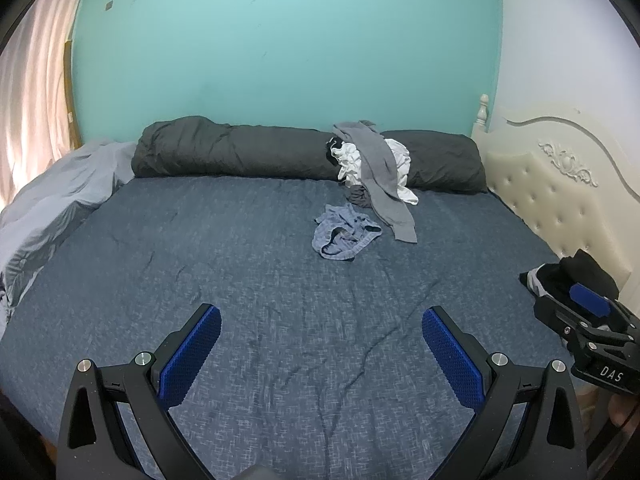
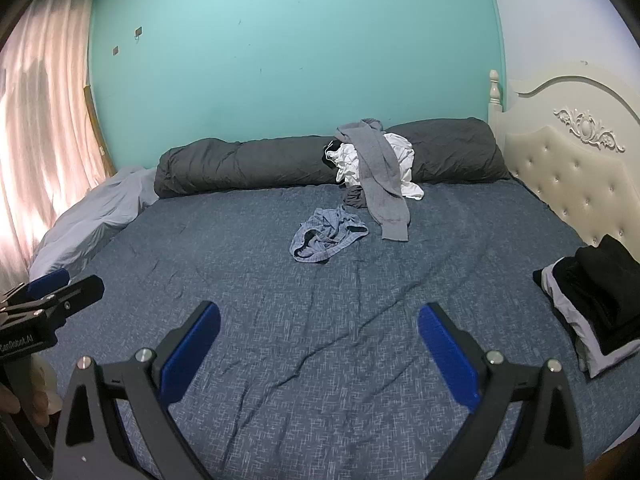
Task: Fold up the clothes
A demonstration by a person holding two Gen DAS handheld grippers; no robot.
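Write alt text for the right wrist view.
The open right gripper hovers empty over a blue bed sheet. Ahead lie crumpled blue underwear and a heap of unfolded clothes; folded clothes sit stacked at right.

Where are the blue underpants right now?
In both wrist views the blue underpants lie crumpled on the bed sheet, right of centre, just in front and left of the grey garment trailing off the clothes pile.

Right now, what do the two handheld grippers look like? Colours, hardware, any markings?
Both match: black angular frames, silver round bolts at the pivots, blue textured pads inside each finger. The left gripper reads "GenRobot.AI" in white on its body in the right wrist view; the right gripper shows "DAS" in white in the left wrist view. No cables visible.
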